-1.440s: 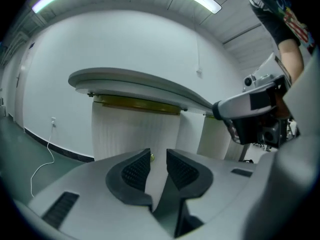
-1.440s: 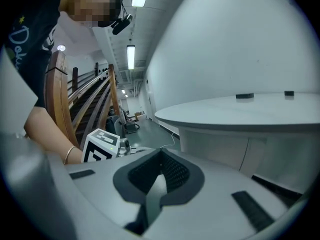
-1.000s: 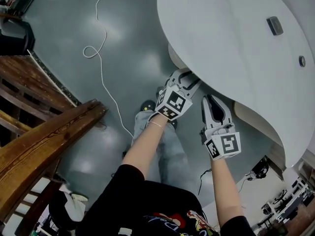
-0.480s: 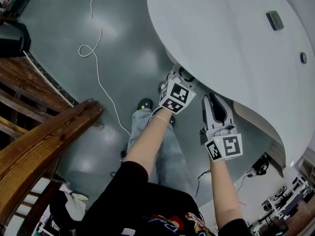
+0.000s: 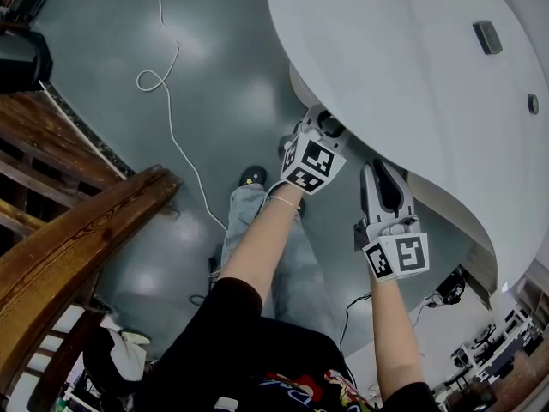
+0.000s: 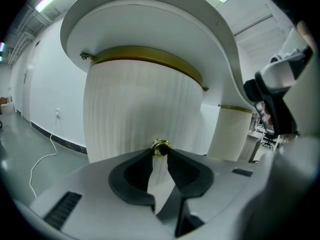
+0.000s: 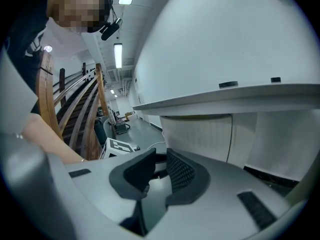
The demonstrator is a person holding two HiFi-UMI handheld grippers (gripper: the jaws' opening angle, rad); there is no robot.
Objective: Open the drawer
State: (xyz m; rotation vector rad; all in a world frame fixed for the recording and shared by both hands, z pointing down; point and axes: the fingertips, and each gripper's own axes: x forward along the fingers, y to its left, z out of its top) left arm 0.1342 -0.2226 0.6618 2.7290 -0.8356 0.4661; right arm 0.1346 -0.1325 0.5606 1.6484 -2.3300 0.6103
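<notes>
One drawer is in play: the curved, ribbed white front in the middle of the left gripper view, tucked under the overhanging top of the desk. It looks fully shut, sitting flush beneath its brass band, so whatever it holds is hidden. Its small brass knob sits low on the front, at the centre of that view.

The left gripper reaches under the desk edge, and its dark fingers have just been closing; the knob is between their tips and they appear clamped on it from both sides. That grip makes sense, since the knob is the only handhold on a smooth front, and a pull straight back would likely slide the drawer out.

The right gripper hangs lower right in the head view, beside the left and short of the desk. Its fingers are slightly apart with nothing between them, so it seems merely parked out of the way.

Further out, the grey floor fills the upper left of the head view with a white cable looping across it, and a wooden rail crosses the left side.
</notes>
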